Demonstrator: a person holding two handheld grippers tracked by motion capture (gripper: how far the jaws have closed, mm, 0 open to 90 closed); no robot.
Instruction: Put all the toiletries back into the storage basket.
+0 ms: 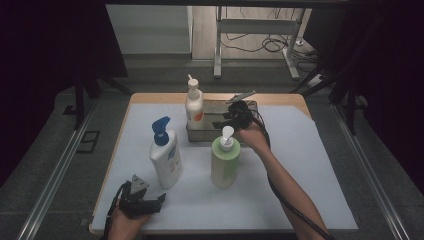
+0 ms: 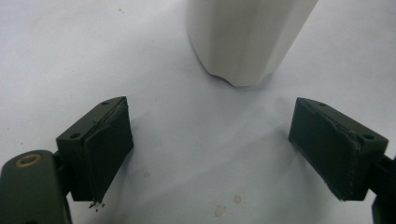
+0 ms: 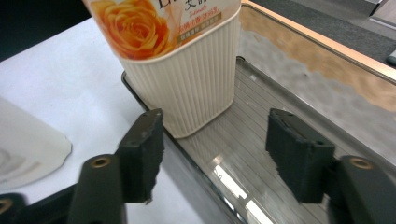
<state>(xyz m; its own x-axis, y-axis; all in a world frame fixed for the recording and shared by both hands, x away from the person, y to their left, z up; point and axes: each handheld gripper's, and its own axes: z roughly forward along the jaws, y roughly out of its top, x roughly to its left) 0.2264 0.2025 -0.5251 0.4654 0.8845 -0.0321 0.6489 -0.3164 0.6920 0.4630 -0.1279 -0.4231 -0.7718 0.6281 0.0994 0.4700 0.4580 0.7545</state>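
A cream pump bottle with an orange rose label stands upright in the left end of a metal tray. My right gripper hovers over that tray, just short of the bottle. Its jaws are open with nothing held, one over the tray floor and one over its near rim. My left gripper rests low at the front left of the table. It is open and empty, with the base of a white bottle a little ahead of it.
That white bottle has a blue pump and stands left of centre. A green bottle with a white pump stands in front of the tray, beside my right forearm. A white sheet covers the wooden table.
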